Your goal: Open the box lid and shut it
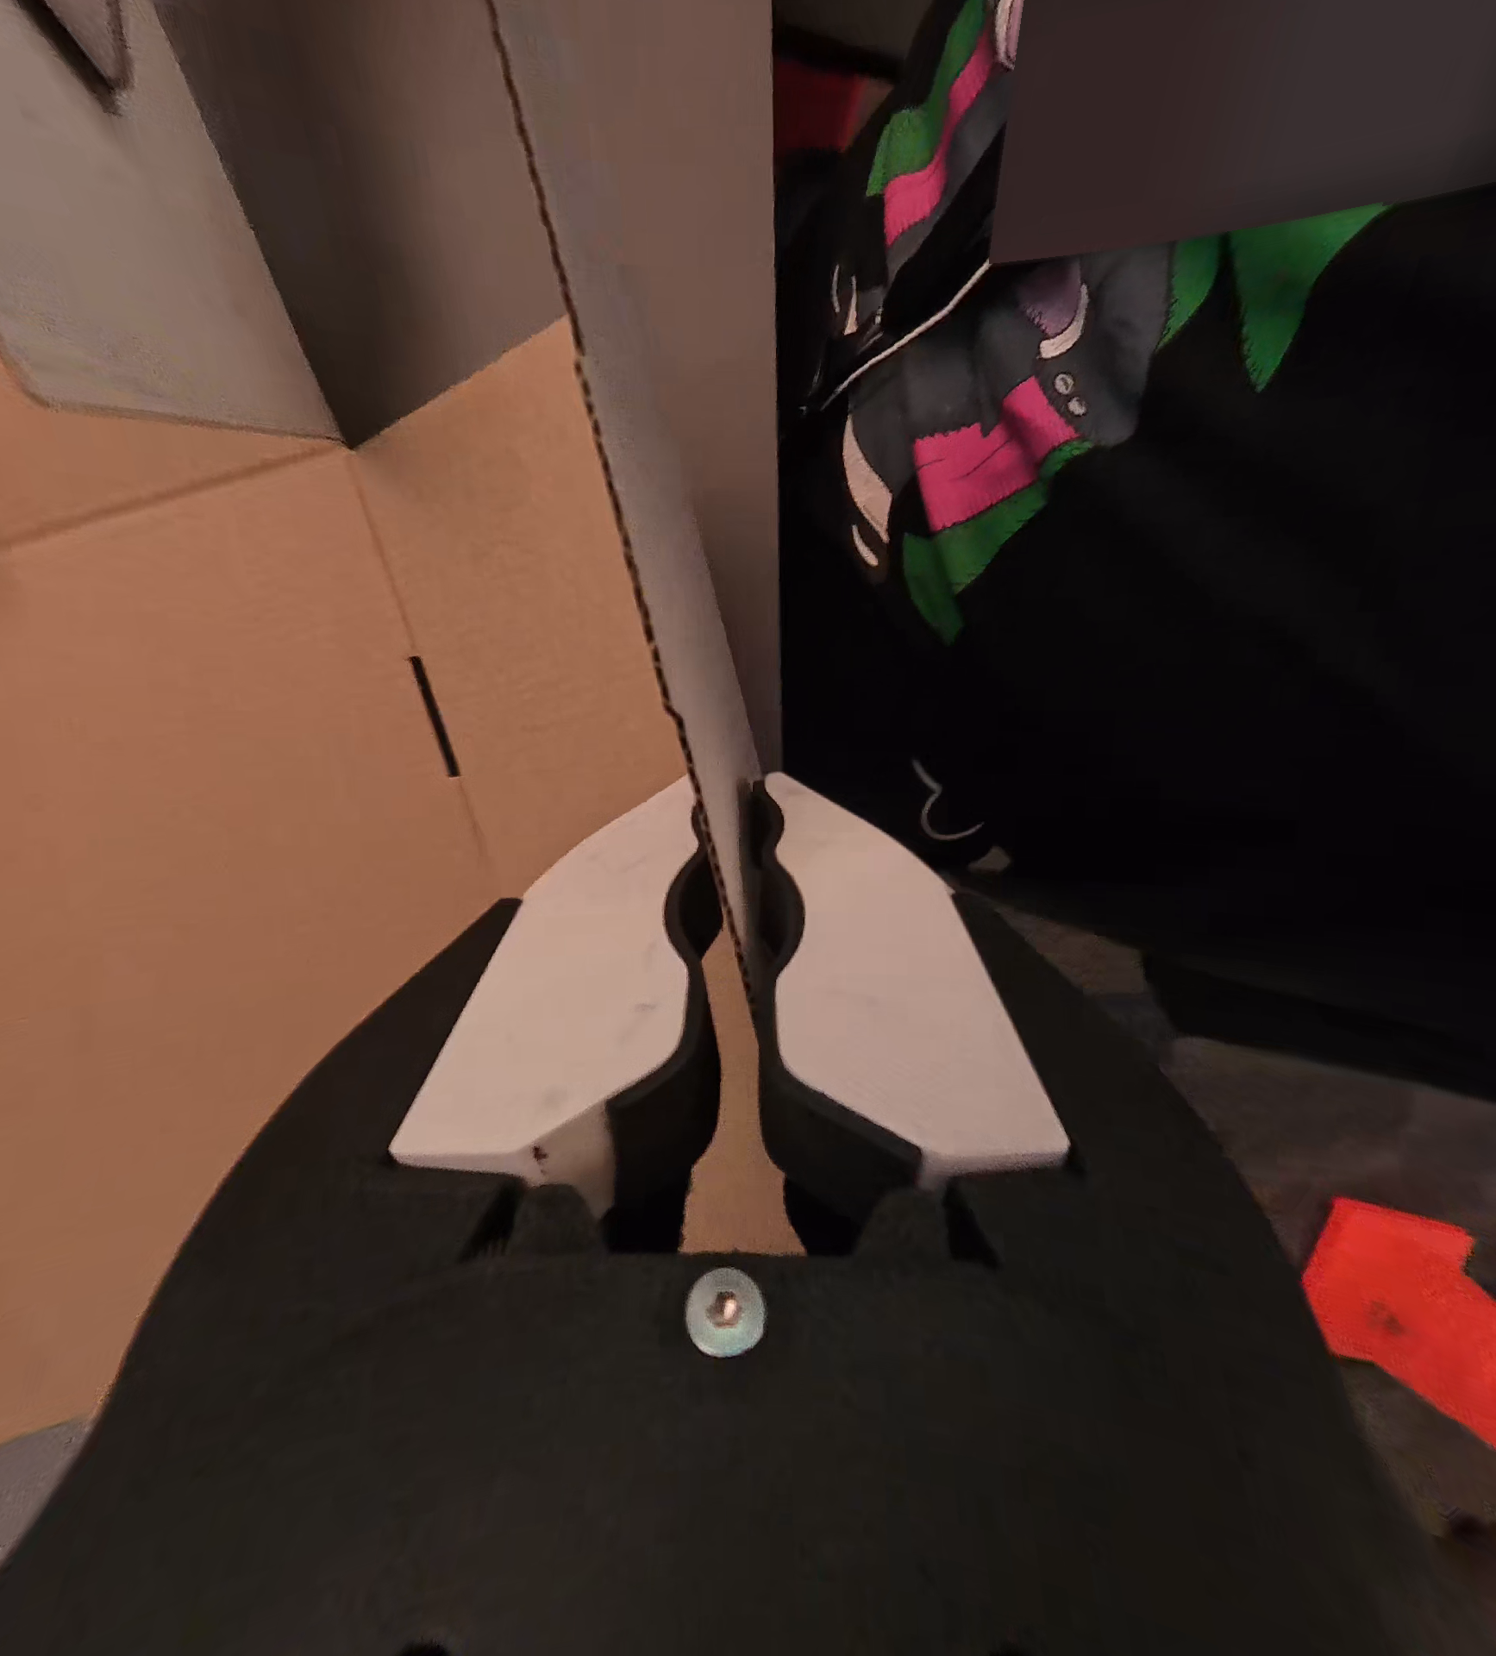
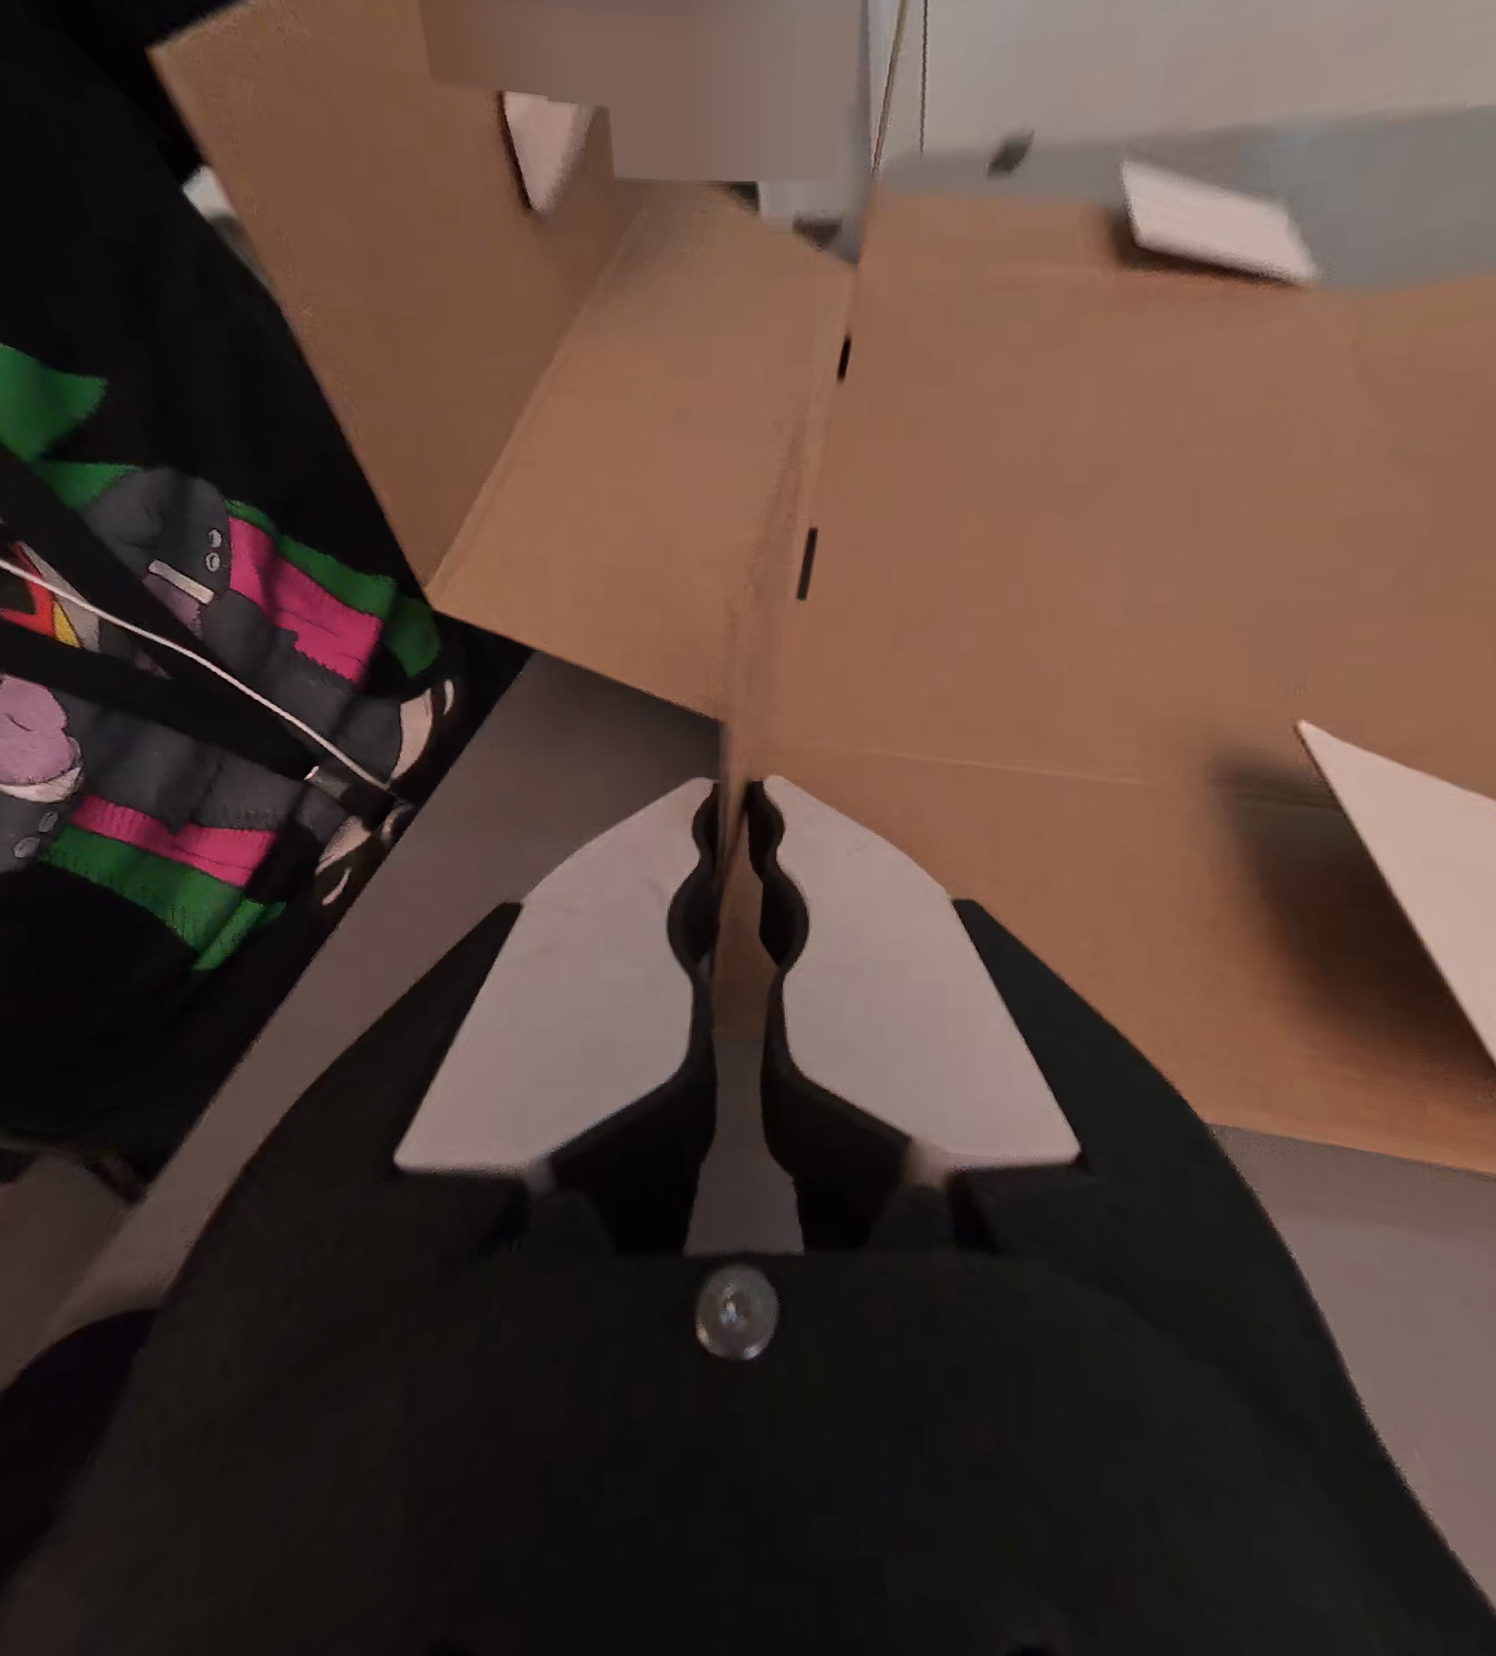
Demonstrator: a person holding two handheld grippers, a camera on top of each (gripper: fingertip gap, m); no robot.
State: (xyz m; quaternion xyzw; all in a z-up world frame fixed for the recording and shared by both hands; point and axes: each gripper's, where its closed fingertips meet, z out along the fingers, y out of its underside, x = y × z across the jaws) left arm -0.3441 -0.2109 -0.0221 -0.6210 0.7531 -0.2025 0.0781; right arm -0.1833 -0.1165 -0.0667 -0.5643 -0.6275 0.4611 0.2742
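Pinched edge-on between white fingers (image 1: 601,968) of the left gripper (image 1: 730,883), and likewise in the right gripper (image 2: 730,883): a raised flap (image 1: 663,358) of the brown cardboard box (image 2: 1084,556), upper edges cut off, far interior blurred.

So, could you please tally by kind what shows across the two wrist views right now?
Tools: 2 (left tool, right tool), each shut on a flap edge
Cardboard boxes: 1 (box), open
Orange pieces: 1 (orange piece), lying beside the left tool
White cards: 1 (white card) on the box
Total: 5
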